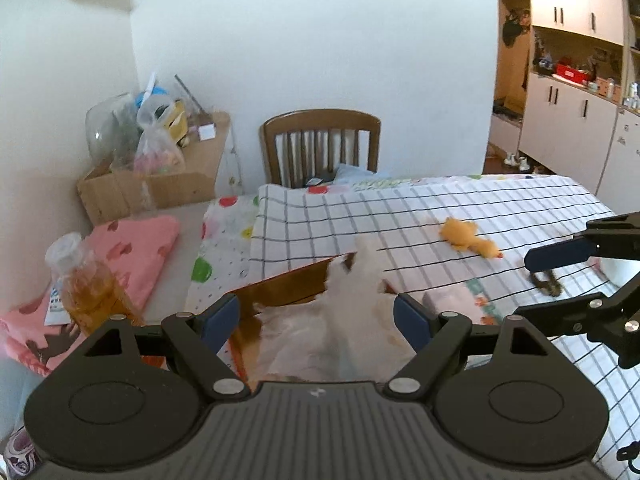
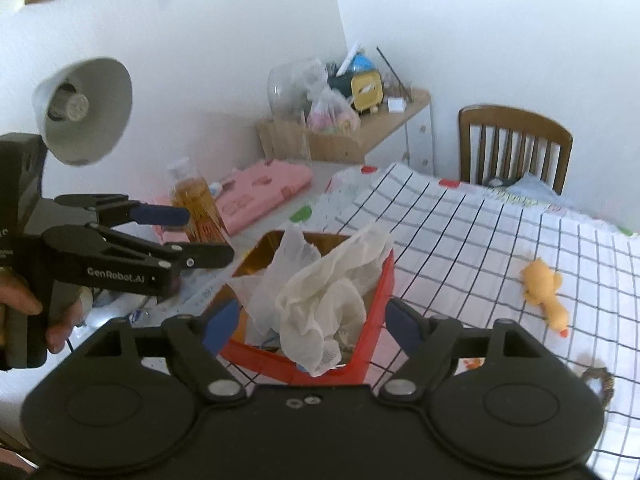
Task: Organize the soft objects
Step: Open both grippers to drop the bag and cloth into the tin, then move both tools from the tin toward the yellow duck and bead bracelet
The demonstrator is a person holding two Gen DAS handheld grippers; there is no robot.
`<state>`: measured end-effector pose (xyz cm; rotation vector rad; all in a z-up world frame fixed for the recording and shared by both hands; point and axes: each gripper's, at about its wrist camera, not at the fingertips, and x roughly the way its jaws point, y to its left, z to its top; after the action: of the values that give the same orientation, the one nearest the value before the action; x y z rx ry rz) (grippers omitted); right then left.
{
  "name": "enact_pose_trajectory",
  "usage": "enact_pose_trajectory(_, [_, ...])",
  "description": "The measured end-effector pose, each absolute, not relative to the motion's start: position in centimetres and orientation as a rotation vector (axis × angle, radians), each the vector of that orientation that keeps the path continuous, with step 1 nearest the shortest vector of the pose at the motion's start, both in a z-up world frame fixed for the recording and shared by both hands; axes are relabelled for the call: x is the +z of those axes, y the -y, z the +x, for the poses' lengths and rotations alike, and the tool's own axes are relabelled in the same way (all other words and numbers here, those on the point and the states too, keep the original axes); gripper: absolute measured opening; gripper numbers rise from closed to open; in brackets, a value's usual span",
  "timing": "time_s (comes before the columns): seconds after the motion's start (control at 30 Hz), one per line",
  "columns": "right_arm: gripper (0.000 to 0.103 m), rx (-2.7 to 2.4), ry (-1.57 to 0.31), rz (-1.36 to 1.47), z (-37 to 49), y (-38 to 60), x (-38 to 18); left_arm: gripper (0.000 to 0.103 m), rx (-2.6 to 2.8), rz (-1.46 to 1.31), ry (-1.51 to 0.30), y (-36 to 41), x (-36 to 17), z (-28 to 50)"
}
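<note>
A red box [image 2: 376,320] with a shiny brown inside [image 1: 288,292] stands on the checked cloth. White soft cloths [image 2: 328,288] lie bunched in it and stick up above its rim; they also show in the left wrist view [image 1: 360,280]. An orange plush duck [image 2: 544,292] lies on the cloth to the right, seen too in the left wrist view [image 1: 468,236]. My left gripper [image 1: 316,320] is open and empty just above the box. My right gripper [image 2: 308,328] is open and empty in front of the box. A dark hair tie [image 2: 600,384] lies near the right.
A bottle of amber liquid [image 2: 196,204] and a folded pink cloth [image 2: 256,196] sit left of the box. A grey lamp [image 2: 84,108] hangs at the left. A cardboard box of clutter [image 1: 152,184] and a wooden chair [image 1: 320,144] stand behind the table.
</note>
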<state>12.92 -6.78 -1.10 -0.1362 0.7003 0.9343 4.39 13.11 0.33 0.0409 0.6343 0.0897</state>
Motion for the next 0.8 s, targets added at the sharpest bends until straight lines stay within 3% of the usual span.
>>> enact_pose_trajectory(0.8, [0.097, 0.781, -0.646, -0.08, 13.3, 22.8, 1.4, 0.087, -0.054, -0.042, -0.586, 1.4, 0.5, 7.3])
